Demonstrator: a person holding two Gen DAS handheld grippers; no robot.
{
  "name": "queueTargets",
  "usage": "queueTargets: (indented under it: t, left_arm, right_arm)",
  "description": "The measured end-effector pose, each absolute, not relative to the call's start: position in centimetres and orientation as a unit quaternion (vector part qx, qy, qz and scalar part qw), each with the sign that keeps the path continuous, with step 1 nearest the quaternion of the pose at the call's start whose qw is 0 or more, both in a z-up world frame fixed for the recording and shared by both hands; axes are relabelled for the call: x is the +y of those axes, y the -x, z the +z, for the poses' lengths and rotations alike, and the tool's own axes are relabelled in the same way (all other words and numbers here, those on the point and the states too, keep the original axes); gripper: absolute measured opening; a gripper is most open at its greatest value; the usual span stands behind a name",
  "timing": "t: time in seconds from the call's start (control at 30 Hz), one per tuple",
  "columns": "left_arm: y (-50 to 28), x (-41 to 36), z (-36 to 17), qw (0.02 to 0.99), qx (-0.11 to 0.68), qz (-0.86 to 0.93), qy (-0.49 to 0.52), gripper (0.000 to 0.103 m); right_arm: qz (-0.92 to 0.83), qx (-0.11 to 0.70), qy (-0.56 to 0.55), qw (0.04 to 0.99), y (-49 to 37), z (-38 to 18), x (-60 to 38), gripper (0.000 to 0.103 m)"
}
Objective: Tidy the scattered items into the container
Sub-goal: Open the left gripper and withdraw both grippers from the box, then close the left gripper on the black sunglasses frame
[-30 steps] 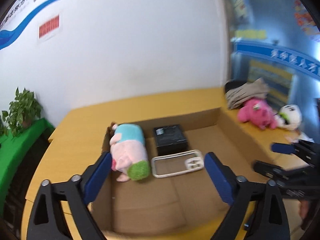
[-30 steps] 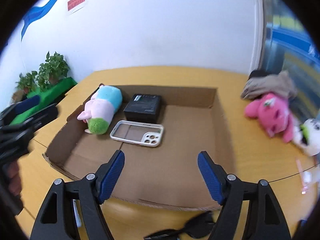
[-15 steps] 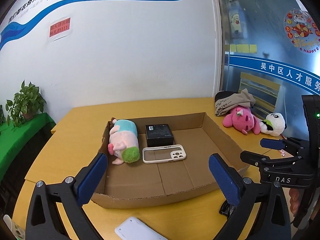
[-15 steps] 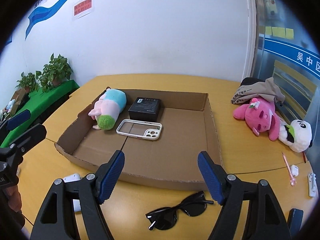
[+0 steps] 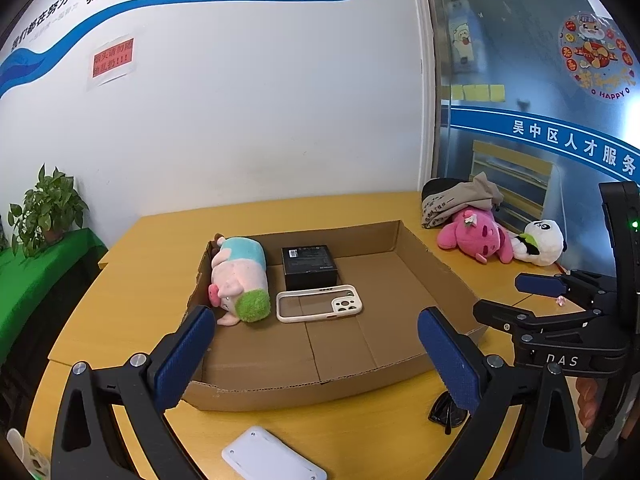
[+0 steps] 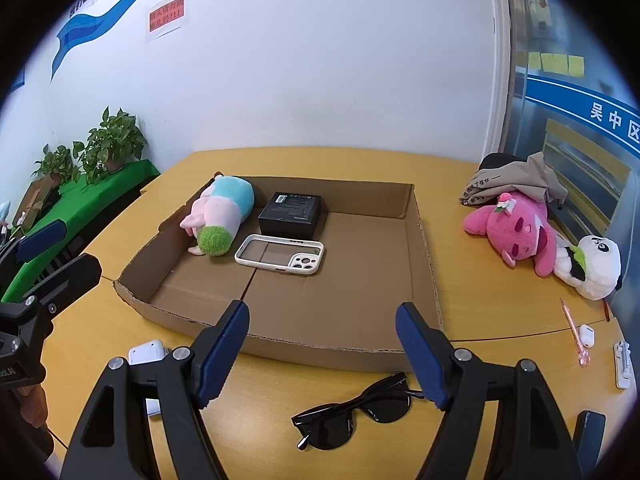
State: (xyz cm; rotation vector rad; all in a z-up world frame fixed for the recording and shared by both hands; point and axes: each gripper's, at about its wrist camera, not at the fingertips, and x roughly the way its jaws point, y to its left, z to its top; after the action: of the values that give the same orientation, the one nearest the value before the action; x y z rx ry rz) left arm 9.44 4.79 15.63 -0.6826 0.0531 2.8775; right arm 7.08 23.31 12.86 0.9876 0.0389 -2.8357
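A shallow cardboard tray (image 5: 436,272) (image 6: 420,236) on the yellow table holds a pastel plush (image 5: 240,276) (image 6: 220,216), a black box (image 5: 310,266) (image 6: 290,216) and a white phone case (image 5: 320,304) (image 6: 280,254). My left gripper (image 5: 316,356) is open and empty, above the tray's near edge. My right gripper (image 6: 322,354) is open and empty, just before the tray's near wall, above black sunglasses (image 6: 356,412) (image 5: 446,414). A white flat device (image 5: 272,460) lies on the table before the tray.
On the right lie a pink plush (image 6: 516,232) (image 5: 476,236), a panda plush (image 6: 592,268) (image 5: 540,242), a grey cloth (image 6: 516,178), a pink pen (image 6: 574,332), an earbud case (image 6: 586,334) and a white clip (image 6: 622,364). A white box (image 6: 148,352) is near left. Potted plants (image 6: 112,144) stand left.
Both grippers have drawn back and up from over the tray. The tray's near wall, the sunglasses and the white items before it have come into view. Both stay open.
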Motion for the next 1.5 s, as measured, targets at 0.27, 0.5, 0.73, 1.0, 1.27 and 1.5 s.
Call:
queueTargets:
  t: [0.27,0.5,0.73,1.0,1.27,1.5]
  left_arm:
    - [-9.0,4.9,14.9,0.103,0.008,0.964,0.244,0.103]
    - [-8.5,6.3,13.2,0.125,0.018,0.954,0.272,0.103]
    - [-7.7,9.4,9.3,0.188,0.033,0.926,0.327,0.103]
    - [-5.5,15.2,3.4,0.272,0.049,0.869,0.409,0.101]
    - [-3.1,19.6,-1.5,0.285,0.072,0.818,0.495,0.038]
    - [-3.4,21.2,-2.3,0.286,0.097,0.808,0.505,0.022]
  right_arm:
    - [-0.939,0.01,-0.335,0.072,-6.7,12.2,23.5,0.076]
    - [-0.937,-0.024,-0.341,0.069,-6.5,11.5,26.3,0.076]
    - [-0.906,-0.104,-0.409,0.036,-5.5,6.2,33.1,0.076]
    - [-0.854,-0.172,-0.487,0.061,-4.4,-1.3,34.9,0.076]
    - [-0.849,-0.185,-0.49,0.073,-4.6,-2.5,35.3,0.076]
    - [-0.846,-0.2,-0.489,0.073,-5.4,-2.9,36.7,0.076]
